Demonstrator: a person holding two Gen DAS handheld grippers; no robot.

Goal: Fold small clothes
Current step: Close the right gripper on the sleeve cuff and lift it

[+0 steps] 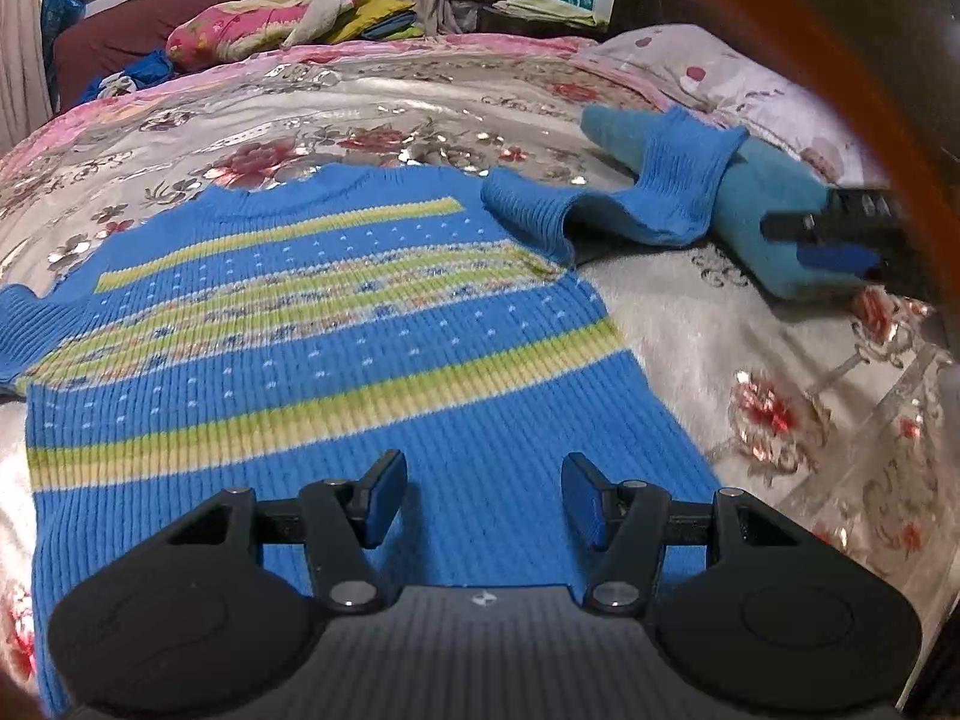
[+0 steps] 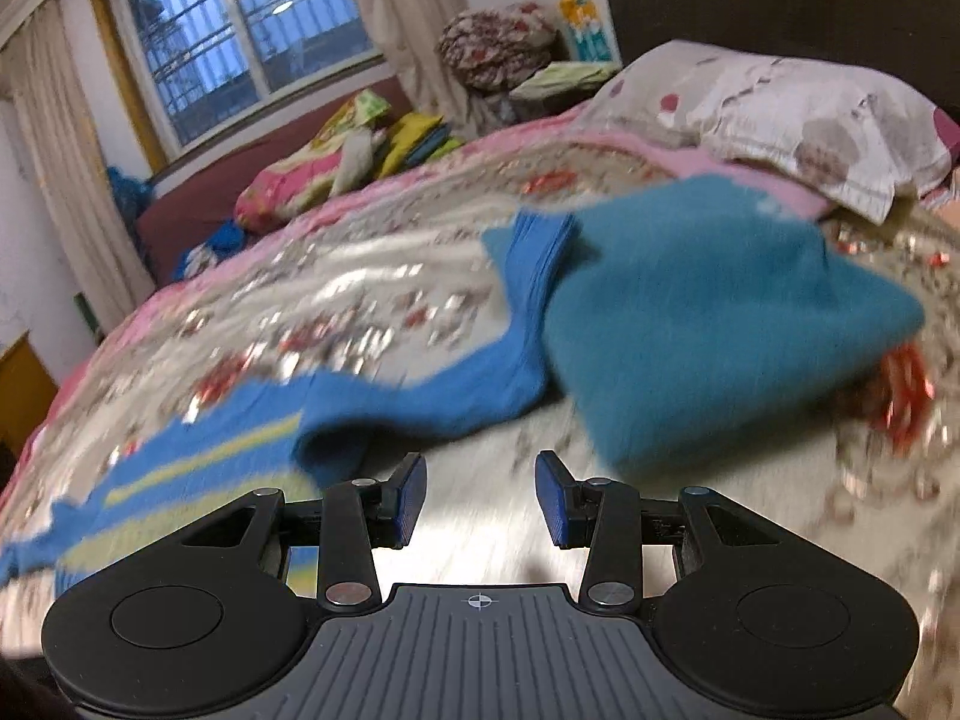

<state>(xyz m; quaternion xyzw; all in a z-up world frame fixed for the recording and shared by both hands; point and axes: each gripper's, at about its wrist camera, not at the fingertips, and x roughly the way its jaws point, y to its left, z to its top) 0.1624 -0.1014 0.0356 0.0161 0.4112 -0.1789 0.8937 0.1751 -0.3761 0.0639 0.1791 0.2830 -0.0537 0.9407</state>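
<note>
A small blue knit sweater [image 1: 300,360] with yellow-green stripes lies flat on the floral bedspread [image 1: 360,114]. Its right sleeve [image 1: 648,192] lies stretched out to the right, draped over a teal garment [image 1: 762,228]. My left gripper [image 1: 483,495] is open and empty just above the sweater's lower hem. My right gripper [image 2: 480,495] is open and empty above bare bedspread, near the sleeve [image 2: 456,396] and the teal garment [image 2: 708,324]; it also shows blurred at the right edge of the left wrist view [image 1: 840,234]. The sweater body [image 2: 180,480] shows at lower left.
A floral pillow [image 2: 810,114] lies at the head of the bed. Piled bedding and clothes [image 1: 288,18] sit on a dark red couch past the bed's far side. A window [image 2: 240,18] with curtains is behind.
</note>
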